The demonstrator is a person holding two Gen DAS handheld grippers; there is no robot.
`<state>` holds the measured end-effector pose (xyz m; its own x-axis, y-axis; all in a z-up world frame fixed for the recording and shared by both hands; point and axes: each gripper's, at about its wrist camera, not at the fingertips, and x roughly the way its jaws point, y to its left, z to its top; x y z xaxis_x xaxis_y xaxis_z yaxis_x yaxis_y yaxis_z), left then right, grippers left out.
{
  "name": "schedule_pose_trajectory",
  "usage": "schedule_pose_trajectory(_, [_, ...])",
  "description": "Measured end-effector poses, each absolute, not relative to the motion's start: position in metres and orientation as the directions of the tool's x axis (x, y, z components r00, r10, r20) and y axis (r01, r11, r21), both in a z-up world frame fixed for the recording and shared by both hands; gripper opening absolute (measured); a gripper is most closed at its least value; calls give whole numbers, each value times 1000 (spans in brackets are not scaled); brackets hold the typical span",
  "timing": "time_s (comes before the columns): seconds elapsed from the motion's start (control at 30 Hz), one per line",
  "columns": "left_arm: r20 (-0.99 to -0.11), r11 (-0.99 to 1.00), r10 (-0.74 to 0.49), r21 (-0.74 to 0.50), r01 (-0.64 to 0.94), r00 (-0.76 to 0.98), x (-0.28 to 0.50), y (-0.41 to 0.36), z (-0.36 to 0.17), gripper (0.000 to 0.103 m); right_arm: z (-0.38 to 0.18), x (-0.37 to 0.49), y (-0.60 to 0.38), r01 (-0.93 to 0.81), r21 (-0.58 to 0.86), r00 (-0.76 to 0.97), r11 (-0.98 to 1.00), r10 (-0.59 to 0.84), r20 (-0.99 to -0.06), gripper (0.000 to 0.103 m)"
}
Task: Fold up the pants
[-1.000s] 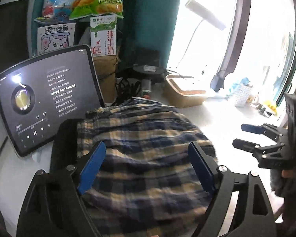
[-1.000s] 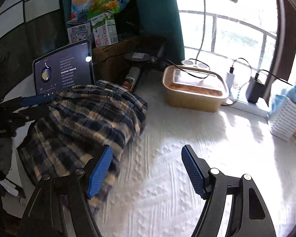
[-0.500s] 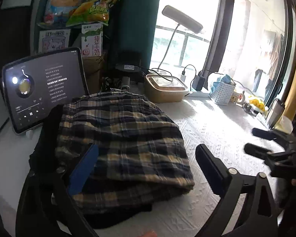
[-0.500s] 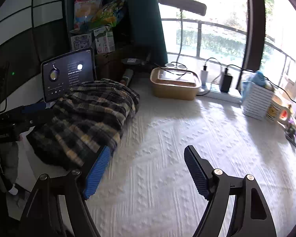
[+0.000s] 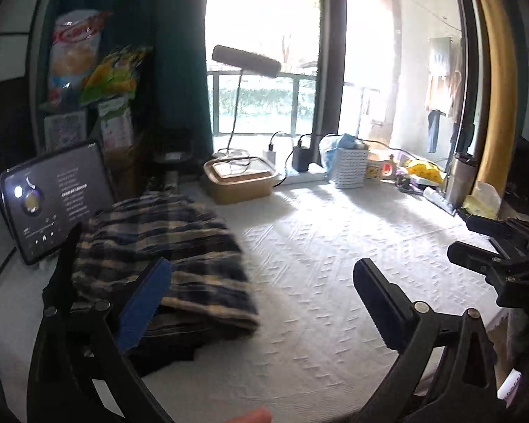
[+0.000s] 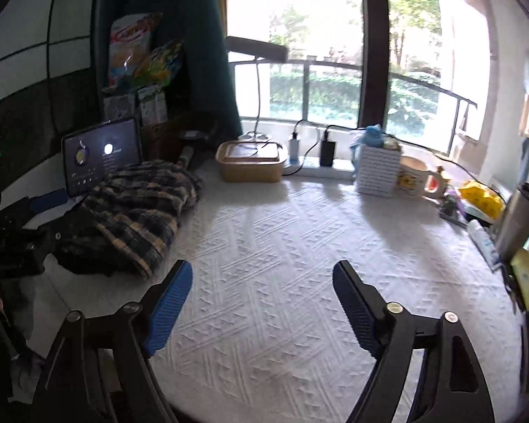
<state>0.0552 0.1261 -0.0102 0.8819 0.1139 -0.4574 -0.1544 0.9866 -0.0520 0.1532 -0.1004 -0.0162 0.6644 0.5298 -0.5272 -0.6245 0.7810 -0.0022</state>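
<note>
A second ago your left claw [image 5: 261,303] stood right over the plaid pants [image 5: 162,250], both fingers framing the fabric. Now you have drawn it back and swung it right: the folded pants lie ahead and to the left of it, only the left finger [image 5: 144,303] overlapping their near edge, with bare white table [image 5: 317,264] between the fingers. Its jaws are opening, nothing between them. Your right claw [image 6: 262,303] has also pulled back; the pants, once beside its left finger, now lie well ahead to its left. Its jaws are opening over bare table.
</note>
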Motion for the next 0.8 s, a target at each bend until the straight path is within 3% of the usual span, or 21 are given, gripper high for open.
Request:
schedule_pose_trajectory(0.3, [-369,992,103,-29,-122,924,38,94,22,102,12,133,-137,-580,21,725,815,527,-442,89])
schedule_pose_trajectory(0.8, [-310,983,185,36,-183,933,21,80,37,102,31,114,-148,-569,14,757,822,530,-383,94])
